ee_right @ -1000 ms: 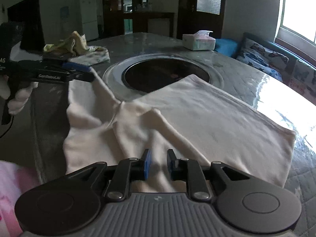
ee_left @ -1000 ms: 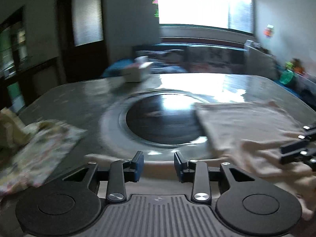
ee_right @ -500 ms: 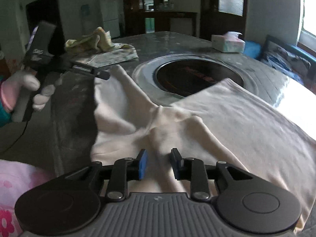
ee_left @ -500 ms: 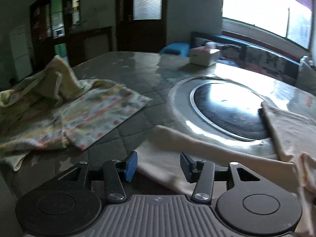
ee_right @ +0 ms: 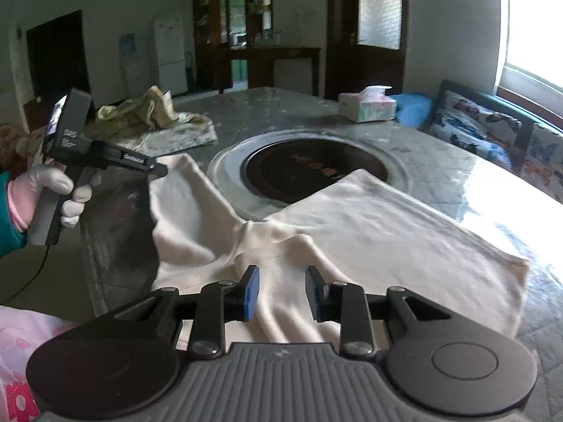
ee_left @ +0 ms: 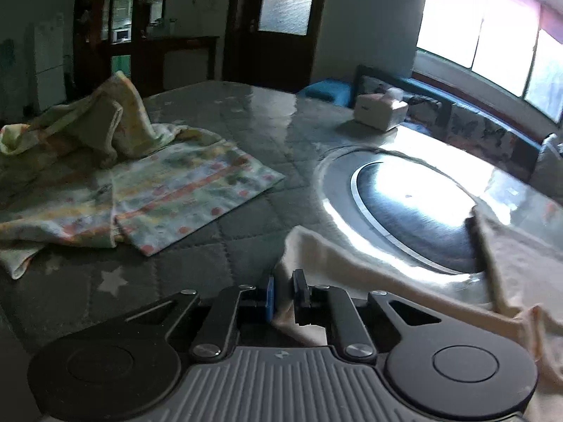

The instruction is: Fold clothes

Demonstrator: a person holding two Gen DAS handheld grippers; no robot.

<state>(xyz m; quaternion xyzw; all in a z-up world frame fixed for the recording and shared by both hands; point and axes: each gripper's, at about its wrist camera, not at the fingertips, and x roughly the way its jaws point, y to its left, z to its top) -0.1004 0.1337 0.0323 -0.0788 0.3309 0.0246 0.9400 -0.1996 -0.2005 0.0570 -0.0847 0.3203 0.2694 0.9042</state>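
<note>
Cream garment (ee_right: 369, 225) lies spread on table (ee_right: 492, 176), partly over the round inset hob (ee_right: 313, 172), long axis running from near-left corner to far right. Left gripper (ee_left: 283, 293) pinched on that lifted corner; right gripper (ee_right: 281, 290) jaws apart above near hem folds. Only left view shows the patterned cloth (ee_left: 169, 197) laid flat

White lettering ran along the left gripper (ee_right: 155, 168), too small to read. Reddish characters marked the black cooktop (ee_right: 316, 172), beyond that gripper; they were illegible too. Nothing else carried readable text.
</note>
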